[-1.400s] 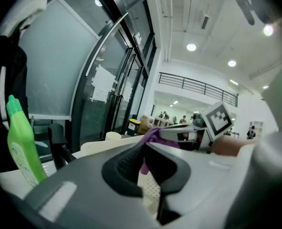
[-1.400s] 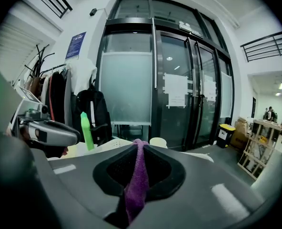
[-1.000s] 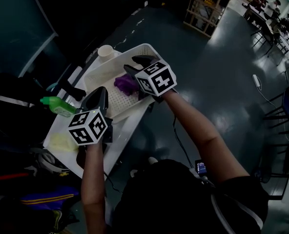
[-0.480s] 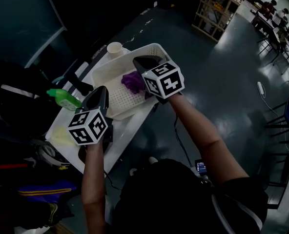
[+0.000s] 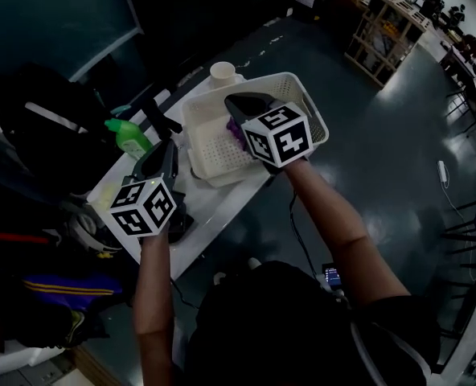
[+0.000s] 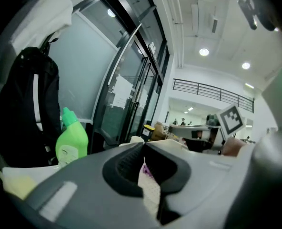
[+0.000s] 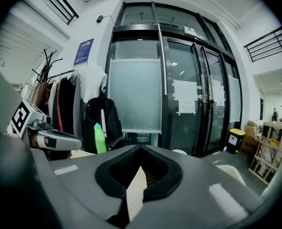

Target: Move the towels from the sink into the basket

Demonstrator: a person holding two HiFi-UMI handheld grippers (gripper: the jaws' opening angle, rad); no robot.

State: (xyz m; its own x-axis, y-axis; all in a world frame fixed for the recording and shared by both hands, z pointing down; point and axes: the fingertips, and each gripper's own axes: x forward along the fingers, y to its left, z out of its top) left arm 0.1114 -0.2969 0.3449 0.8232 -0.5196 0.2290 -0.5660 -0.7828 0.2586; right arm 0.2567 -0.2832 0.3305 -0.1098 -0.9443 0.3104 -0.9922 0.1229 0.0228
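A purple towel [image 5: 235, 127] lies in the white perforated basket [image 5: 304, 84], half hidden behind my right gripper [image 5: 236, 100]. That gripper hovers over the basket's middle with its jaws shut and nothing between them [image 7: 140, 149]. My left gripper [image 5: 167, 145] hangs over the white table in front of the basket, also shut and empty [image 6: 143, 147]. Through its jaws I see the basket floor [image 6: 151, 194] and a bit of the purple towel [image 6: 146, 171]. The sink is hidden under the left gripper and arm.
A green bottle [image 5: 128, 135] stands left of the basket, and a white cup [image 5: 222, 72] behind it. Dark bags and a backpack [image 6: 24, 104] crowd the table's left side. The table's right edge drops to the dark floor [image 5: 367, 159].
The right gripper's jaws, open over the purple towel a second ago, are shut and empty, and the towel stays in the basket. Both grippers have risen a little and shifted.
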